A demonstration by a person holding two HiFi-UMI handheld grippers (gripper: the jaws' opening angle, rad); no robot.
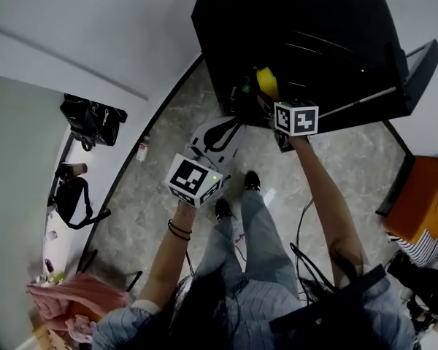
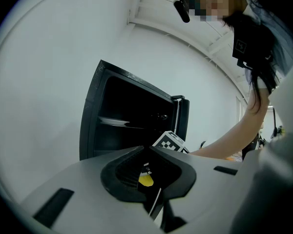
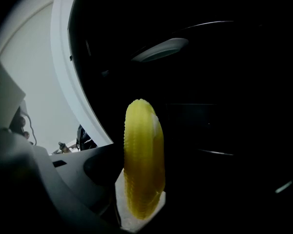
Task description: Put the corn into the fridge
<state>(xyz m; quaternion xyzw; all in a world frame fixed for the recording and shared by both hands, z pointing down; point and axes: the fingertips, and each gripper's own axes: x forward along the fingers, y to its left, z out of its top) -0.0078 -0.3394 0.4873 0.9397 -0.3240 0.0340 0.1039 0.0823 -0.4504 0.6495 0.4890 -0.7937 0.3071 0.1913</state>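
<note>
The yellow corn cob [image 1: 266,82] is at the mouth of the black fridge [image 1: 299,28], whose door [image 1: 416,71] stands open at the right. My right gripper [image 1: 274,97] is shut on the corn [image 3: 144,165], and the cob stands upright between its jaws against the dark fridge interior [image 3: 224,106]. My left gripper [image 1: 219,133] hangs lower, over the floor in front of the fridge. Its jaws are together with nothing held [image 2: 154,179]. In the left gripper view, a bit of the corn [image 2: 146,180] shows past them, with the fridge [image 2: 132,116] behind.
A pale shelf or plate [image 3: 161,49] sits high inside the fridge. Black bags [image 1: 91,119] lie on a white bench at the left, and a small bottle [image 1: 141,152] stands on the floor. An orange seat [image 1: 423,199] is at the right. Cables [image 1: 306,246] trail near the person's feet.
</note>
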